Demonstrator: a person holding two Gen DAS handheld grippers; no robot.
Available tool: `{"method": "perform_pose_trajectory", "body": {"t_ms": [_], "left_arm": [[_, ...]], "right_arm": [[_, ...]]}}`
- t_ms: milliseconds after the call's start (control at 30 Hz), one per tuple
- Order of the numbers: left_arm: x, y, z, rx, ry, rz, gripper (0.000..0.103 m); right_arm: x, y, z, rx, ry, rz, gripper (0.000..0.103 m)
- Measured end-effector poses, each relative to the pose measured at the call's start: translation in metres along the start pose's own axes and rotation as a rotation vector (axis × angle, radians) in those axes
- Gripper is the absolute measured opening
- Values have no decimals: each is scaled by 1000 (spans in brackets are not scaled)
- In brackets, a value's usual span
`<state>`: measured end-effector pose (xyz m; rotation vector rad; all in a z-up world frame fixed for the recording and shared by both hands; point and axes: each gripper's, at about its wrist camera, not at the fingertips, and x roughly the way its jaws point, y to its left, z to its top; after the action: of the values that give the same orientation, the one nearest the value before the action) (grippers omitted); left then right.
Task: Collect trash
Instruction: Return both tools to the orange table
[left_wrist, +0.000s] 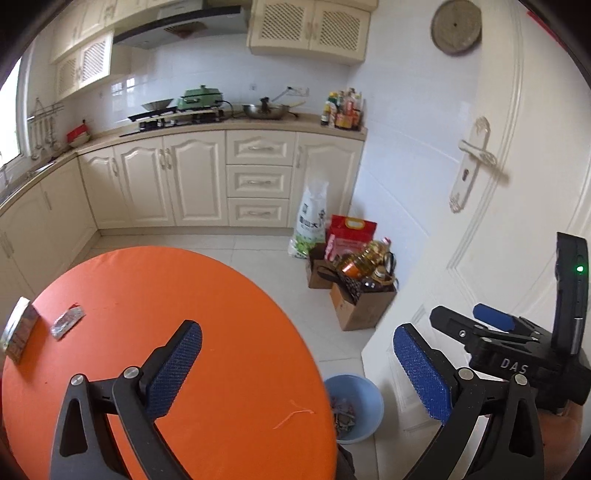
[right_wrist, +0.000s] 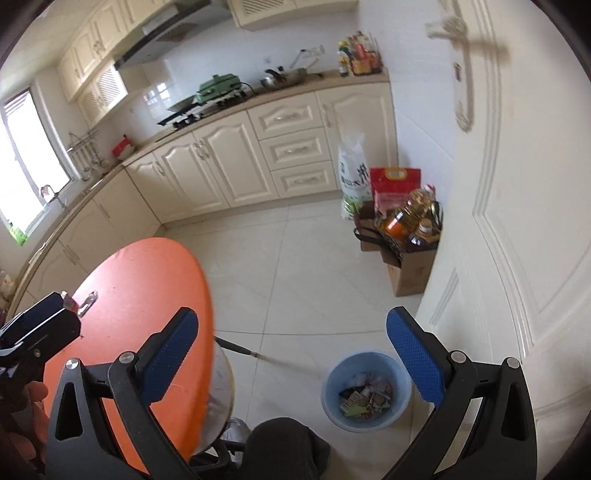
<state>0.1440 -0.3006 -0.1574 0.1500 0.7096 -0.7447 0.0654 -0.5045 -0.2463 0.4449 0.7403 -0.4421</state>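
A round orange table (left_wrist: 155, 295) holds a crumpled silver wrapper (left_wrist: 67, 320) and a flat printed packet (left_wrist: 19, 328) at its far left. A blue bin (left_wrist: 360, 397) with trash inside stands on the floor by the table's right edge; in the right wrist view the blue bin (right_wrist: 365, 369) shows several wrappers. My left gripper (left_wrist: 295, 369) is open and empty over the table's right edge. My right gripper (right_wrist: 291, 362) is open and empty above the floor near the bin. The right gripper also shows in the left wrist view (left_wrist: 491, 321). The wrapper shows in the right wrist view (right_wrist: 88, 300).
Cardboard boxes with oil bottles (left_wrist: 364, 284) and rice bags (left_wrist: 312, 218) stand by the white door (left_wrist: 498, 206). Cream cabinets (left_wrist: 192, 177) with a stove line the far wall. A person's knee (right_wrist: 284, 443) is below. A thin orange strip (left_wrist: 293, 413) lies on the table.
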Motion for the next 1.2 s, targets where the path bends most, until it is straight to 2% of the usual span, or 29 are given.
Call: {"method": "perform_pose_trajectory", "body": {"t_ms": [133,400,600,733,867,1067,1200], "left_arm": [[-55,44,-16,-96,-72,62,102],[-159,109,-51,-194,-179,280,102],[-205,137,-80,-261,-217,408,102],[-218,133,-99,-299,-230,477,102],[-223,146,-116,-341,-228,560,102],[-195,179,-122,-416,-163,598,102],[-161,205,-105,-421,-111,608,102]], "right_arm": [[-21,71,10,-101,-50,80,103],[-38,191,2,-260,-82,234,103],[-35,267,-15,-370,-68,328,103],[-29,310,-25,-439,-50,376,103],[-10,346,-31,-505,-24,404,103],[60,389,-42,-581,76,391,103],[120,411,-51,-607,167,364,103]]}}
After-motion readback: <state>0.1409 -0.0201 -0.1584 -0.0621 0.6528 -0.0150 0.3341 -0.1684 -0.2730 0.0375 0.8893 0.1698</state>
